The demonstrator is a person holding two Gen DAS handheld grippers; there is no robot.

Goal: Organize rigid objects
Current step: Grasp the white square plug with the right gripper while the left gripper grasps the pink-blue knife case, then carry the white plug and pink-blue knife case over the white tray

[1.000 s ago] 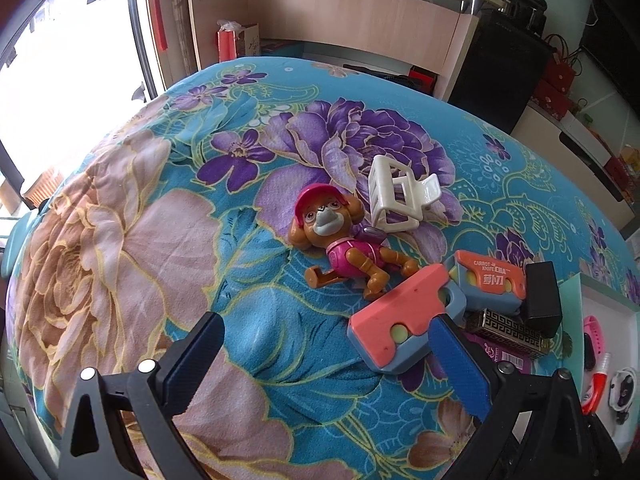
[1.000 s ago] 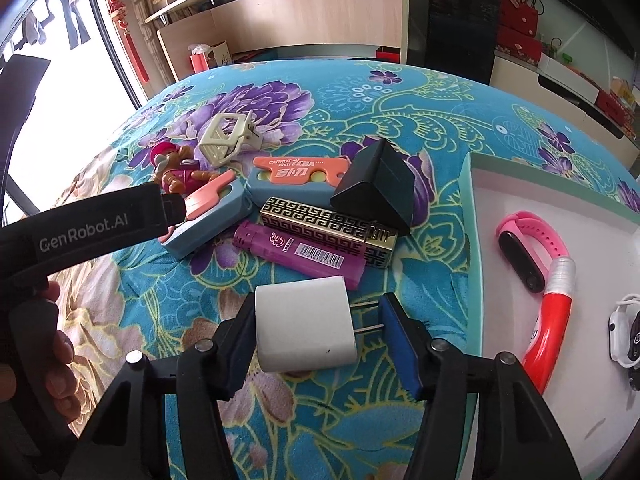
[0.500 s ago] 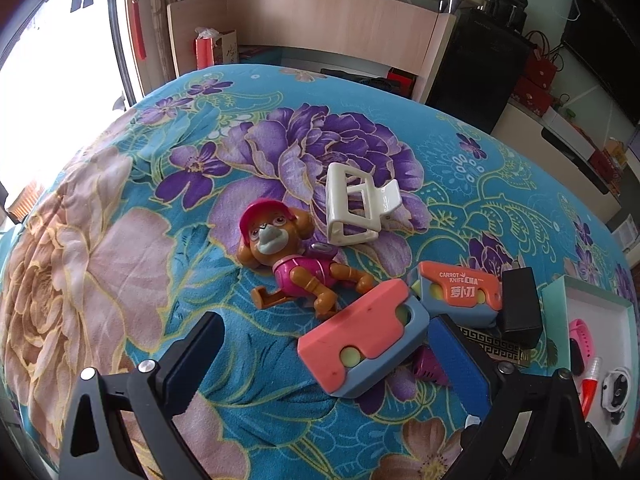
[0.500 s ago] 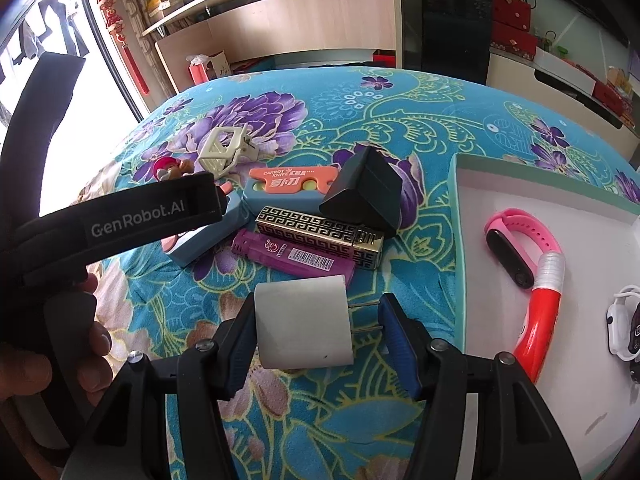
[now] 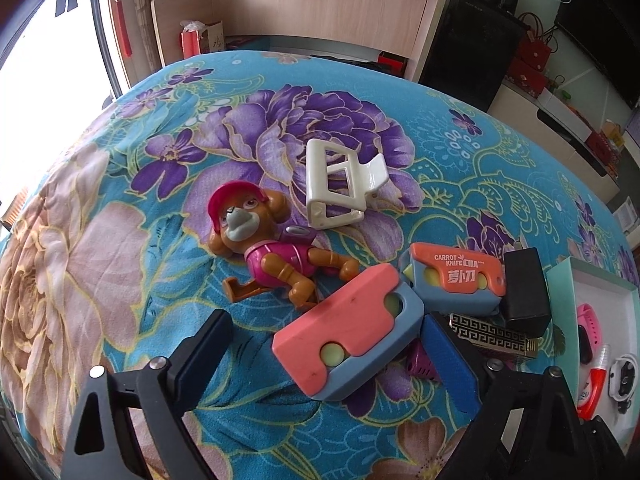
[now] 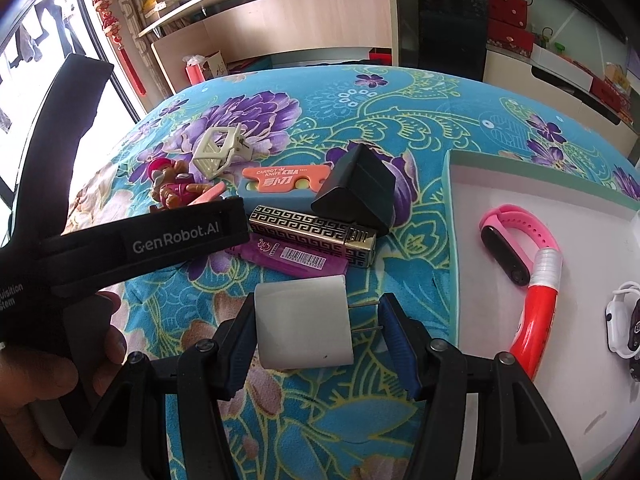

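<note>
White charger block (image 6: 304,326) sits between the right gripper (image 6: 316,340) fingers at bottom centre of the right wrist view, its two prongs pointing at the right finger (image 6: 394,334); left finger pressed on the block's flat side, prong tips at the right pad, so it reads as clamped on the charger, block above the floral teal bedspread (image 6: 400,128). Left gripper (image 5: 324,356) fingers spread wide, nothing between them but cloth and the near end of a pink-and-blue carrot knife (image 5: 348,332) lying just ahead, centre-low in the left wrist view; whether its right pad touches the knife I cannot tell. Second orange carrot knife (image 5: 456,280) right of centre, black box (image 5: 522,292) touching its right end. Dog figure (image 5: 264,248) centre frame, white hair claw (image 5: 340,184) just above it. Gold patterned lighter (image 6: 312,226) and purple lighter (image 6: 292,258) lie side by side mid-frame in the right wrist view. Tray (image 6: 456,240) at right edge holds pink band (image 6: 516,232), red tube (image 6: 536,320), white watch (image 6: 618,316)
</note>
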